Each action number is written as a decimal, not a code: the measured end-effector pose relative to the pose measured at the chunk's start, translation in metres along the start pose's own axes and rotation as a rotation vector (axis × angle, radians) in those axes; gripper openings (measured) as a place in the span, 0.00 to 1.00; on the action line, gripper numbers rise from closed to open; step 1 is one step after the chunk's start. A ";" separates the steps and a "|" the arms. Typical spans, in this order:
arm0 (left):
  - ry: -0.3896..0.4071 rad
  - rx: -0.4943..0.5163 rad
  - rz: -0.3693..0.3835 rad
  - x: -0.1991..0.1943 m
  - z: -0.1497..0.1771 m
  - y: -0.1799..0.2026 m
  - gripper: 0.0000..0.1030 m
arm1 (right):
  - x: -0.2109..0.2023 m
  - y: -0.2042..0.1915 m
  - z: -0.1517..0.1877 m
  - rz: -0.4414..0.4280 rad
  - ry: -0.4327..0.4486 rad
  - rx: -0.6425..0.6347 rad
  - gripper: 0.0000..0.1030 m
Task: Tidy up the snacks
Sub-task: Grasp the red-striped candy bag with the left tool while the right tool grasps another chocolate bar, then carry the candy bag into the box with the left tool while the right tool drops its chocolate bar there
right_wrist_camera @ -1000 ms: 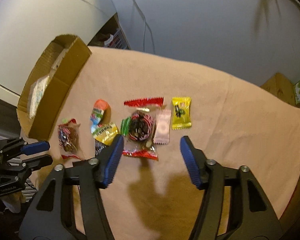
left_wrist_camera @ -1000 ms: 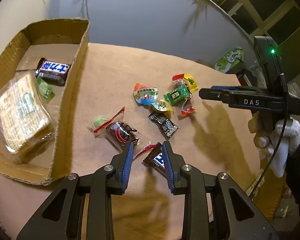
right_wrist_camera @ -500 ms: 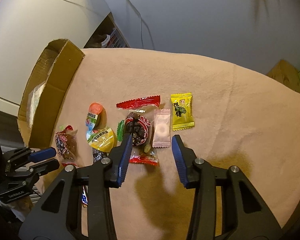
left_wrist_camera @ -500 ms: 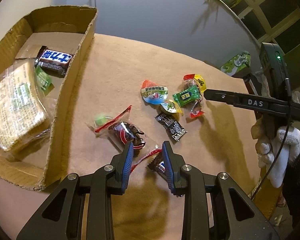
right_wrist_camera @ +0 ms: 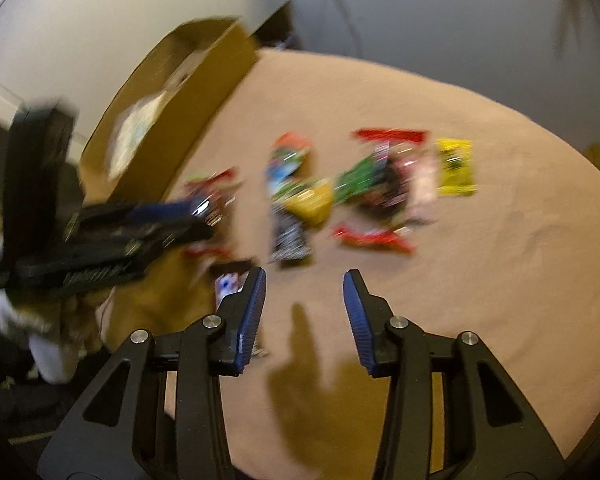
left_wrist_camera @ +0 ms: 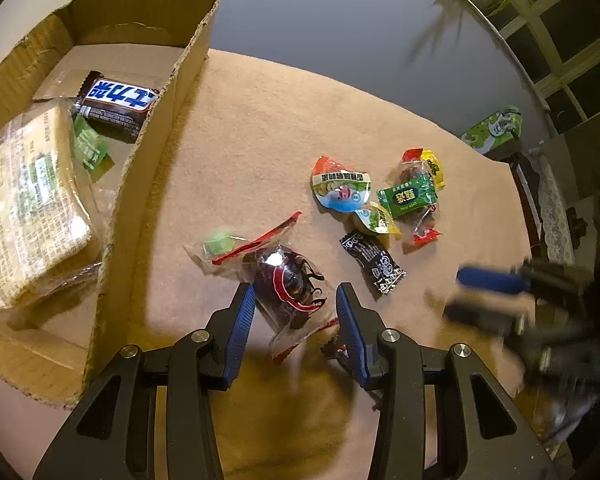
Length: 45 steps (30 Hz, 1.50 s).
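Observation:
My left gripper (left_wrist_camera: 296,312) is open, its jaws on either side of a clear packet of dark red snack (left_wrist_camera: 288,288) on the tan cloth. A small chocolate bar (left_wrist_camera: 334,350) lies partly hidden under its right finger. Beyond it lie a black packet (left_wrist_camera: 374,262), a green packet (left_wrist_camera: 408,196) and a round-lidded jelly cup (left_wrist_camera: 338,190). The cardboard box (left_wrist_camera: 160,128) at left holds a brown chocolate bar (left_wrist_camera: 118,106) and a wrapped cracker pack (left_wrist_camera: 28,200). My right gripper (right_wrist_camera: 304,304) is open and empty above bare cloth; its view is blurred.
The right gripper shows blurred at the right of the left wrist view (left_wrist_camera: 496,284). A yellow packet (right_wrist_camera: 456,168) and a pink one (right_wrist_camera: 422,184) lie at the far end of the snack pile. A green carton (left_wrist_camera: 496,128) stands beyond the table's edge.
My left gripper has opened wider and moved onto the dark red packet. My right gripper has swung left and lower, blurring its view.

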<state>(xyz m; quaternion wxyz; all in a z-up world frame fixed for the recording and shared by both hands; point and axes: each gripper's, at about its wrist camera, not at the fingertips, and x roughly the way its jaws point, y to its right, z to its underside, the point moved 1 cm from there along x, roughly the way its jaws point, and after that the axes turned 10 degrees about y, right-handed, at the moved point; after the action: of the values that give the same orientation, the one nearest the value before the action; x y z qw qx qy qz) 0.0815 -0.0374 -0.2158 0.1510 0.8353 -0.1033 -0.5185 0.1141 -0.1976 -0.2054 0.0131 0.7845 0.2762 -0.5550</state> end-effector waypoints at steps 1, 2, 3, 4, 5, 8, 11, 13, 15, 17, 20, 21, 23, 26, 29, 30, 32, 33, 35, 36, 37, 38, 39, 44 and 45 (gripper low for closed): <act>-0.002 -0.002 0.000 0.001 0.000 0.000 0.40 | 0.002 -0.008 0.003 -0.007 -0.008 -0.019 0.42; -0.003 -0.004 0.002 0.001 -0.001 0.000 0.40 | 0.005 -0.017 0.006 -0.012 -0.015 -0.038 0.42; -0.004 -0.008 0.004 0.002 -0.002 0.000 0.40 | 0.009 -0.024 0.008 -0.017 -0.023 -0.055 0.42; -0.006 -0.012 0.006 0.004 -0.002 0.000 0.40 | 0.012 -0.030 0.011 -0.019 -0.032 -0.071 0.42; -0.006 -0.015 0.007 0.004 -0.002 -0.001 0.40 | 0.016 -0.036 0.014 -0.019 -0.041 -0.088 0.42; -0.007 -0.022 0.010 0.006 -0.002 -0.003 0.40 | 0.023 -0.048 0.021 -0.022 -0.063 -0.118 0.42; -0.008 -0.029 0.011 0.009 -0.003 -0.004 0.40 | 0.030 -0.053 0.025 -0.020 -0.075 -0.132 0.42; -0.008 -0.032 0.012 0.012 -0.003 -0.003 0.40 | 0.033 -0.052 0.026 -0.010 -0.083 -0.138 0.42; -0.008 -0.035 0.015 0.014 -0.005 -0.004 0.40 | 0.036 -0.055 0.028 -0.005 -0.088 -0.142 0.42; -0.004 -0.031 0.017 0.015 -0.006 -0.004 0.40 | 0.043 -0.060 0.028 0.005 -0.097 -0.151 0.42; 0.007 -0.021 0.014 0.016 -0.007 -0.003 0.37 | 0.051 -0.064 0.030 0.023 -0.110 -0.159 0.42; 0.009 -0.020 0.016 0.016 -0.007 -0.003 0.36 | 0.052 -0.066 0.032 0.028 -0.112 -0.165 0.42; 0.012 -0.017 0.017 0.014 -0.006 -0.004 0.35 | 0.054 -0.070 0.033 0.042 -0.112 -0.182 0.38; 0.014 -0.010 0.017 0.014 -0.006 -0.004 0.34 | 0.057 -0.077 0.035 0.053 -0.112 -0.187 0.29; 0.019 -0.005 0.019 0.011 -0.005 -0.005 0.34 | 0.056 -0.076 0.035 0.054 -0.108 -0.177 0.29; 0.022 -0.006 0.021 0.010 -0.005 -0.006 0.34 | 0.054 -0.075 0.034 0.056 -0.106 -0.176 0.29; 0.027 -0.007 0.023 0.007 -0.006 -0.006 0.34 | 0.049 -0.072 0.035 0.054 -0.098 -0.168 0.29; 0.031 -0.008 0.026 0.004 -0.006 -0.006 0.34 | 0.046 -0.072 0.036 0.053 -0.095 -0.163 0.29; 0.037 -0.010 0.033 0.000 -0.006 -0.006 0.34 | 0.039 -0.070 0.036 0.050 -0.083 -0.153 0.29; 0.039 -0.012 0.038 -0.002 -0.006 -0.006 0.34 | 0.035 -0.068 0.035 0.050 -0.078 -0.150 0.28; 0.041 -0.013 0.045 -0.004 -0.007 -0.007 0.34 | 0.031 -0.066 0.035 0.052 -0.071 -0.144 0.29; 0.043 -0.012 0.051 -0.007 -0.007 -0.006 0.34 | 0.026 -0.064 0.034 0.053 -0.063 -0.138 0.29; 0.049 -0.011 0.057 -0.010 -0.007 -0.006 0.34 | 0.023 -0.063 0.033 0.054 -0.057 -0.131 0.29; 0.081 -0.023 0.069 -0.027 -0.011 -0.009 0.34 | 0.002 -0.058 0.026 0.060 -0.010 -0.101 0.28; 0.093 -0.027 0.070 -0.032 -0.013 -0.012 0.34 | -0.002 -0.056 0.023 0.061 -0.001 -0.099 0.28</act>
<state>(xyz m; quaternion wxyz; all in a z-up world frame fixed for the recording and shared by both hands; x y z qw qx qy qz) 0.0790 -0.0140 -0.1875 0.1848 0.8522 -0.1183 -0.4749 0.0689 -0.1582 -0.1965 0.0688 0.7906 0.2793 -0.5405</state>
